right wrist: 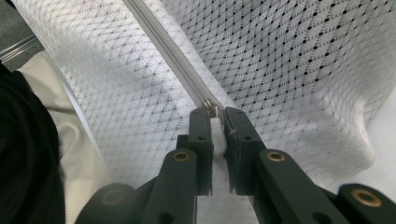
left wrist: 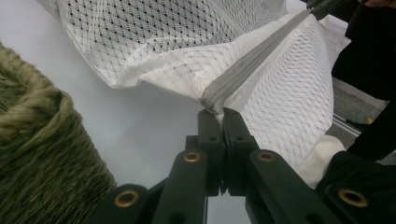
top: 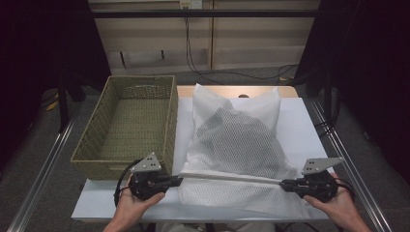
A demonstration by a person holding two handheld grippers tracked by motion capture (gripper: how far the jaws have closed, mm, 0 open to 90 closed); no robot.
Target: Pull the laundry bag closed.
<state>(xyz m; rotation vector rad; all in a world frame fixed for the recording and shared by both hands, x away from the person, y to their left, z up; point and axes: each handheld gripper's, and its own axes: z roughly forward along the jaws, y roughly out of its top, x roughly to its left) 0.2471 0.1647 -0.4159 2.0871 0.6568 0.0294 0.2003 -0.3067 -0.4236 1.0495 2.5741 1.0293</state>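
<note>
A white mesh laundry bag lies on the white table, bulging with something dark inside. Its zipper band runs taut along the near edge between both grippers. My left gripper is shut on the zipper's left end, jaws pressed together on the fabric. My right gripper is shut on the white zipper pull at the right end, the metal slider just above the jaw tips. The mesh bag spreads beyond the right jaws, and the mesh bag drapes above the left ones.
An empty green woven basket stands at the table's left, close beside my left gripper; its rim shows in the left gripper view. Aluminium rails flank the table. A person's hands hold both grippers at the front edge.
</note>
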